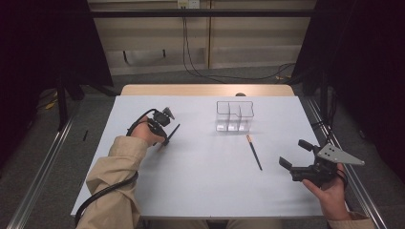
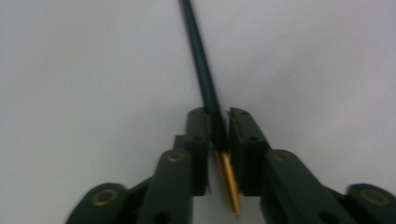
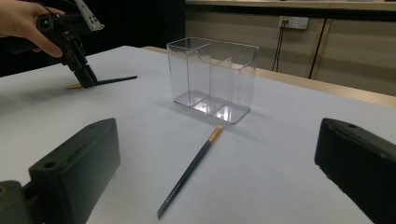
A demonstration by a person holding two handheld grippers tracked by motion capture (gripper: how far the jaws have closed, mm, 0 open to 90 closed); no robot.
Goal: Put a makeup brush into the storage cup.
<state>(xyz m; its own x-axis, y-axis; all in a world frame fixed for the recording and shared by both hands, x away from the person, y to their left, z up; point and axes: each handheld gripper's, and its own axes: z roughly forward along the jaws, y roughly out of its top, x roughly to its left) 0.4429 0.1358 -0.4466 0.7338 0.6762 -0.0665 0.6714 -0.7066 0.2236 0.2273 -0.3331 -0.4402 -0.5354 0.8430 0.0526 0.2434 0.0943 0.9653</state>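
1. the clear organiser (image 1: 234, 116), a see-through box split into compartments, stands upright on the white bench (image 1: 200, 191) and serves as the landmark here.
2. the left hand-held gripper (image 1: 166, 139) sits well to the left of the organiser, tipped down to the bench surface, with the person's hand (image 1: 145, 131) wrapped round its body.
3. its jaws are clamped together on the first pencil (image 2: 205, 79), a dark stick with a gold end; in the left gripper view the pads press on both sides of the shaft close to that gold end (image 2: 229, 179).
4. this pencil lies low along the bench, its dark length pointing away from the jaws, its tip aimed roughly toward the organiser's side of the bench.
5. the second pencil (image 1: 254, 151) lies flat on the bench just in front of the organiser, gold end nearest the box, dark tip pointing away from it.
6. the right hand-held gripper (image 1: 295, 153) is held well to the right of the organiser and nearer the person, jaws standing wide apart with nothing between them; the second pencil lies beyond them in the right gripper view.
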